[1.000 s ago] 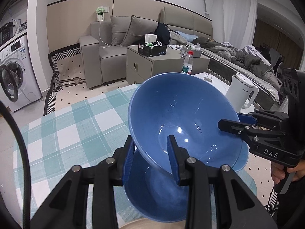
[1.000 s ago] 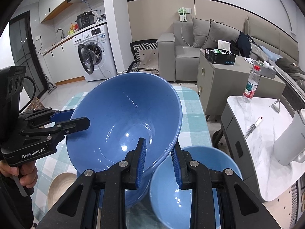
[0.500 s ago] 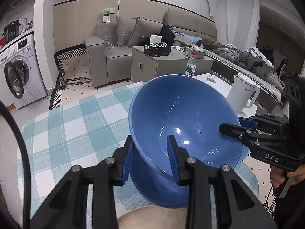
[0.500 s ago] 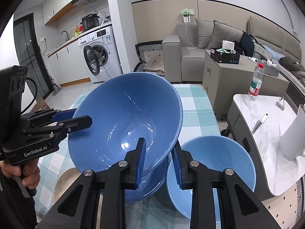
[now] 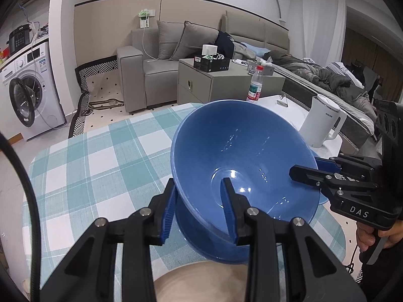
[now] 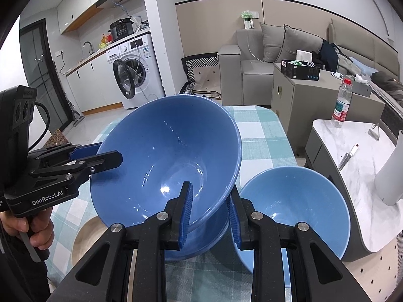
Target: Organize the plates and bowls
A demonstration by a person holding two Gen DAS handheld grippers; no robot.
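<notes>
Bowl (image 5: 239, 156) rim clamped between both grippers' jaws, tilted.

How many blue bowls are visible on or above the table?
3: the held bowl, gripped at opposite rims by both grippers; a second bowl directly beneath it; a lighter bowl beside them. More could be nested unseen.

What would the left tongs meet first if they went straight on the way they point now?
The left tongs already clamp the rim of the large blue bowl, so its inner wall comes first. Beyond the bowl probably lies the checked tablecloth, though depth is unclear.
</notes>
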